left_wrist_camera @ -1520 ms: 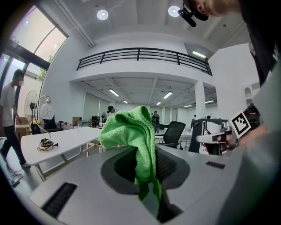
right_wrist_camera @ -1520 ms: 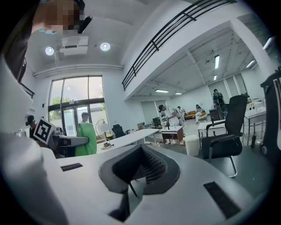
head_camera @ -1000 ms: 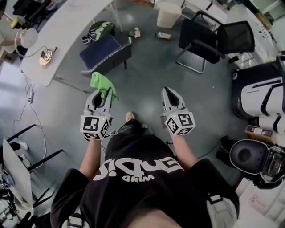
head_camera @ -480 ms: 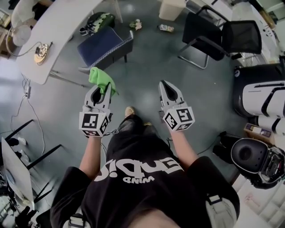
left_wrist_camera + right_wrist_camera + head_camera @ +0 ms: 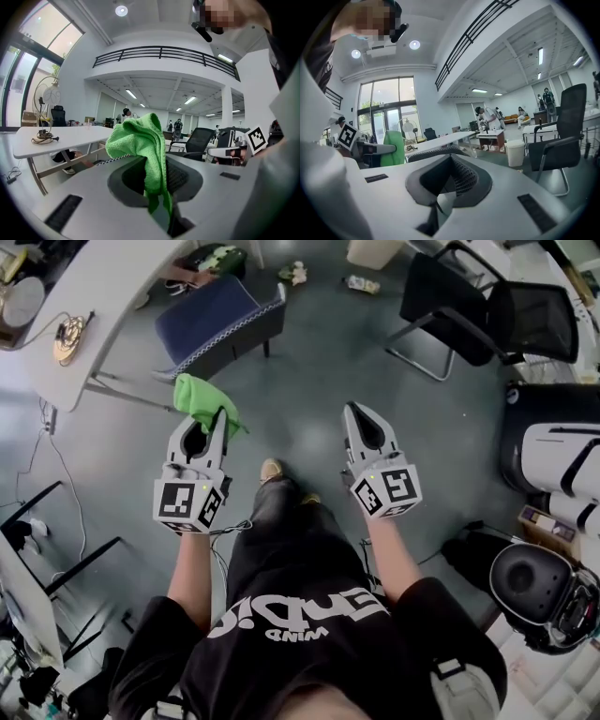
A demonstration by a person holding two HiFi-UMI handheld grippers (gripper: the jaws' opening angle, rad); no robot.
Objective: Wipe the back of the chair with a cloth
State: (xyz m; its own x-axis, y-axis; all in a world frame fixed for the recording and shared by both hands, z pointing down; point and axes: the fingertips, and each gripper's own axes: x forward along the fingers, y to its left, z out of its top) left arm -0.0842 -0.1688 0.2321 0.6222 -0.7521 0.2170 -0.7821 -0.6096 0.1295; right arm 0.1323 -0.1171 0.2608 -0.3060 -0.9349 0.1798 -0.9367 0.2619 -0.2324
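Head view: a person stands on a grey floor (image 5: 309, 371) with a tool in each hand. The left tool (image 5: 214, 420), left of centre, is clenched on a green cloth (image 5: 200, 401), which bunches just beyond its tips. In the left gripper view the cloth is pinched between the jaws, with its loose bulk folded over above them. The right tool (image 5: 353, 413), right of centre, has its jaws pressed together with nothing between them, as the right gripper view shows. A blue chair (image 5: 220, 320) stands in the upper left of the frame beside a white counter (image 5: 103, 296), apart from the cloth. A black chair (image 5: 497, 310) occupies the upper right.
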